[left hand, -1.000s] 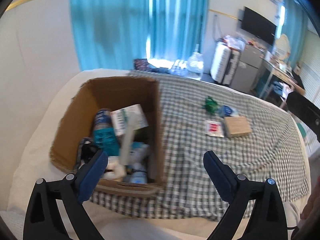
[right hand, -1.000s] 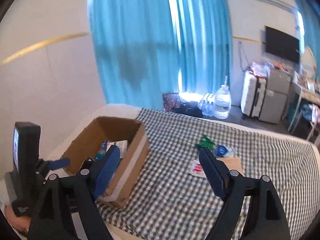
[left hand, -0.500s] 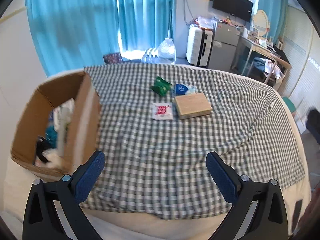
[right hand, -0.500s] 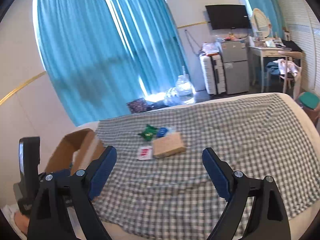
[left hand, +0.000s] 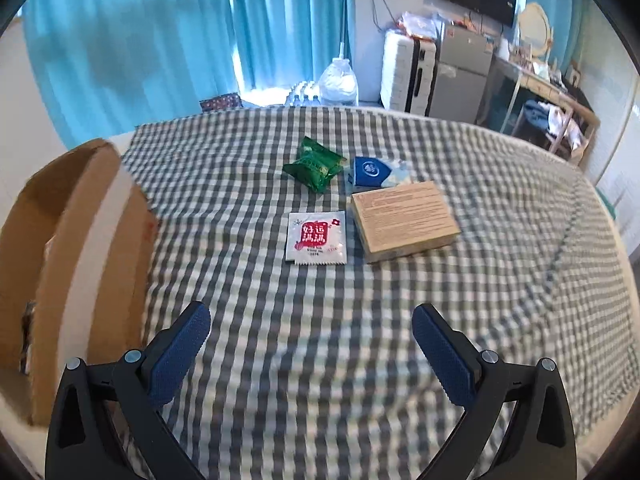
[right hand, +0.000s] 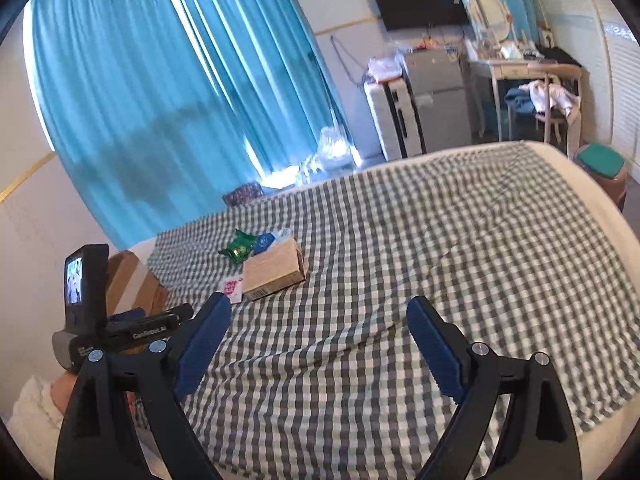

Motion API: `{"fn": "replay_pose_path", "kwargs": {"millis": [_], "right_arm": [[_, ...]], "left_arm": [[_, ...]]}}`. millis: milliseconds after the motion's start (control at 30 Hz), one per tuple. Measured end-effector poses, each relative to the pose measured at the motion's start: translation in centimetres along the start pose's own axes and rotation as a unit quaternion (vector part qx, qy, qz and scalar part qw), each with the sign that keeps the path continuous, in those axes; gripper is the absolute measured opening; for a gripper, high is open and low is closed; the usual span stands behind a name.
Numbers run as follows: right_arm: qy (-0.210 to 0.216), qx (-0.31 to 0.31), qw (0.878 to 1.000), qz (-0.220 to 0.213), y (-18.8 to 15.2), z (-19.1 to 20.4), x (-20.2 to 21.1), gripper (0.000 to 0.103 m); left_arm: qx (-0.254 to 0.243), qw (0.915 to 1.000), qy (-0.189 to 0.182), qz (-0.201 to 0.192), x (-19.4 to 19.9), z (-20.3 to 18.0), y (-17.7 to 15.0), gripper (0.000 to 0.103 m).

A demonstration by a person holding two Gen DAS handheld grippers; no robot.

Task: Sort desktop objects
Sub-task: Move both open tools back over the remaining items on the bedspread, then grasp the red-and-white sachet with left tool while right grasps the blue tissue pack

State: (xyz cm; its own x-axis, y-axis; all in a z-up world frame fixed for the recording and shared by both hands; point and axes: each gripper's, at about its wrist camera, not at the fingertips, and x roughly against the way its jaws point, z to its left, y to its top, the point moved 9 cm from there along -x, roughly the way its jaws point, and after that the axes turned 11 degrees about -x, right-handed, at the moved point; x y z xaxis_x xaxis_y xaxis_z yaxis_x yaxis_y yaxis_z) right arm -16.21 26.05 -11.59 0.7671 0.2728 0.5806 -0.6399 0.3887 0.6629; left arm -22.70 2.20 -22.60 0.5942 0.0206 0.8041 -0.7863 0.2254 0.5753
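Nearest, the left tool [left hand: 311, 344] hangs wide open and empty over the checked cloth [left hand: 304, 360]; the right tool [right hand: 320, 334] is open and empty too. A second ago the left one looked down into the cardboard box [left hand: 76, 248] — now it has swung toward the four loose items, so I'd guess the next pick comes from there. Mid-cloth lie a white sachet [left hand: 316, 238] and, just beside it, a tan box [left hand: 404, 220]; behind them a green packet [left hand: 314, 164] and a blue pack [left hand: 374, 172] touching the tan box. The cardboard box is cut off at the left edge — its contents are hardly visible now. The sachet's print is too small to read.
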Motion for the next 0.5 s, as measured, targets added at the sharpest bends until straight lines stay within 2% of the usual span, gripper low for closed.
{"fn": "replay_pose_path", "kwargs": {"millis": [100, 200, 333, 433, 500], "right_arm": [[-0.006, 0.014, 1.000, 0.015, 0.3, 0.9, -2.9, 0.090], [-0.001, 0.020, 0.999, 0.033, 0.0, 1.5, -5.6, 0.090], [-0.005, 0.029, 0.998, 0.049, -0.1, 2.2, -8.8, 0.090], [-0.014, 0.046, 0.997, 0.061, 0.3, 3.1, -11.5, 0.090], [-0.011, 0.058, 0.996, 0.067, 1.0, 4.2, -13.6, 0.090]], "left_arm": [[0.016, 0.9996, -0.023, 0.003, -3.0, 0.5, 0.9, 0.103], [0.022, 0.9978, -0.061, 0.011, -6.2, 0.1, 1.6, 0.103], [0.020, 0.9980, -0.054, 0.025, -10.0, 0.7, 1.9, 0.103], [0.023, 0.9958, -0.070, 0.055, -12.9, 1.1, 1.7, 0.103], [0.037, 0.9954, -0.077, 0.043, -13.5, 1.8, 2.1, 0.103]]}}
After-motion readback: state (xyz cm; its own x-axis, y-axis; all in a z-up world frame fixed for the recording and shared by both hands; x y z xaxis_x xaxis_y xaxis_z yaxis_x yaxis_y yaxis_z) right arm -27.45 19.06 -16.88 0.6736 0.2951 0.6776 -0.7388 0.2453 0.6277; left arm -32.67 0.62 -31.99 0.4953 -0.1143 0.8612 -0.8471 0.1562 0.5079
